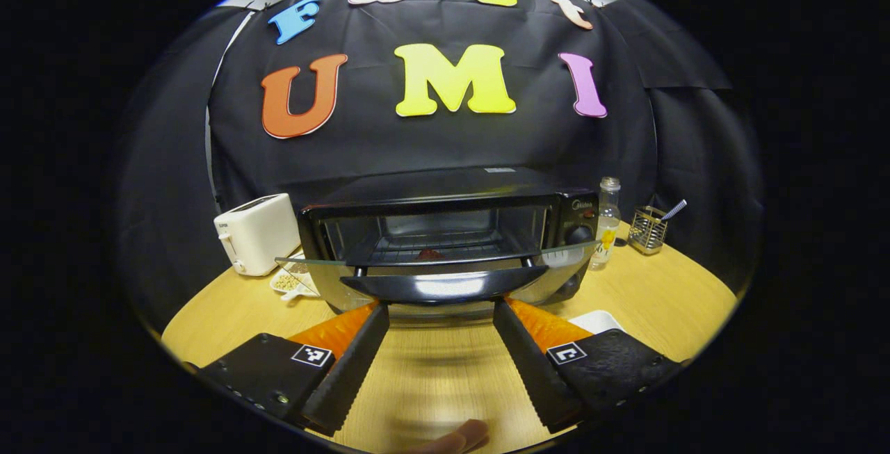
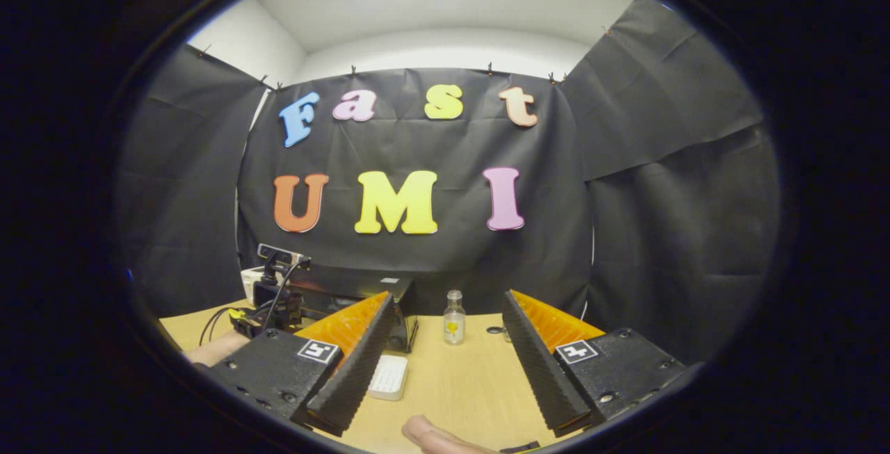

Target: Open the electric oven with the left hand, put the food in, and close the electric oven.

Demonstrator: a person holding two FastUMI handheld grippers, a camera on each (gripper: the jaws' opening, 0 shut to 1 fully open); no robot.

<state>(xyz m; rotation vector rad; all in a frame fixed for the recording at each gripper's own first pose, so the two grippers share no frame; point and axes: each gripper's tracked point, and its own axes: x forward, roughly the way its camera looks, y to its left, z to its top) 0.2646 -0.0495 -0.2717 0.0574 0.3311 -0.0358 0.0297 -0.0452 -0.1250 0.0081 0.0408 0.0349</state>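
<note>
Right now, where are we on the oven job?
Done: the oven door hangs partly open, and something small and reddish lies on the rack, probably the food. In hand: nothing; the left gripper sits open at the door handle, and the right gripper is open, off to the side. Left: shutting the door.

We are seeing small reddish item [image 1: 430, 254] on oven rack, too small and dim to identify. Open glass door [image 1: 445, 280] is covering oven's lower front and part of tray of pale bits [image 1: 292, 280]. White dish [image 1: 596, 320] is lying partly behind right finger [image 1: 532, 357] of left hand-held gripper [image 1: 440, 315]. In right gripper view, oven [image 2: 361, 294] is sitting mostly behind other hand-held gripper [image 2: 268, 308] and near finger [image 2: 351, 363]. Fingertip [image 2: 427, 433] is getting cut by bottom edge.
</note>
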